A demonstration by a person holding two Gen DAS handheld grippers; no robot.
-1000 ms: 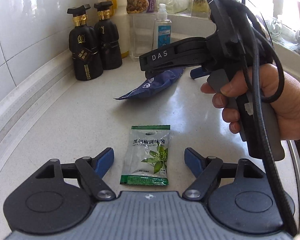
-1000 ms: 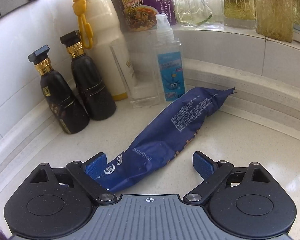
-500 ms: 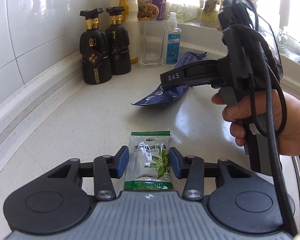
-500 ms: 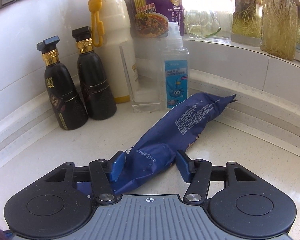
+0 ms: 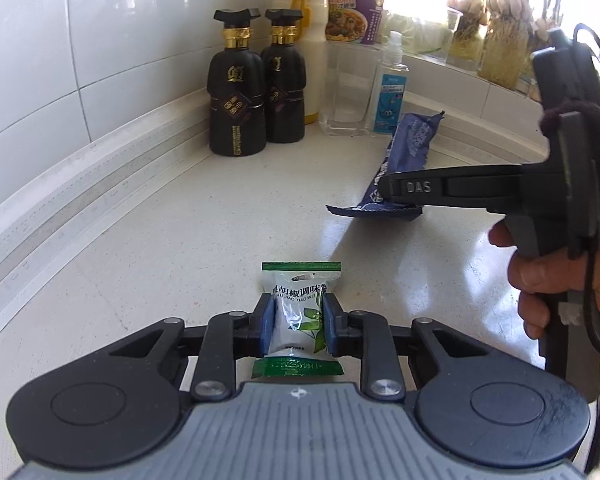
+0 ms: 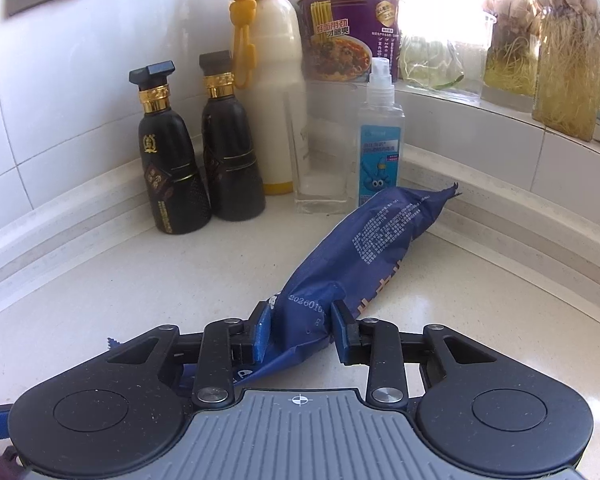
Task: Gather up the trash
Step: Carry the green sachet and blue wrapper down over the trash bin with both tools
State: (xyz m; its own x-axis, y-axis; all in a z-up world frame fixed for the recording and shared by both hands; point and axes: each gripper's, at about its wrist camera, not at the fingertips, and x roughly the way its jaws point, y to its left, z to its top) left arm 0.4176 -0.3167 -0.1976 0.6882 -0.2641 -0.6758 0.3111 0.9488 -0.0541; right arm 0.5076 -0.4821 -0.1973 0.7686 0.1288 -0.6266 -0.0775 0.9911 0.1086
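Trash is held on both sides: the green sachet point(image 5: 300, 316) is pinched at its middle by the left gripper point(image 5: 298, 328), at 6 o'clock in the left view. The blue wrapper point(image 6: 352, 264) is clamped near its lower end by the right gripper point(image 6: 300, 332), its far end pointing to 1 o'clock. Both pieces appear to be barely raised above the desk point(image 5: 180, 248). Grasping is judged done; carrying away and dropping are left. No bin is seen.
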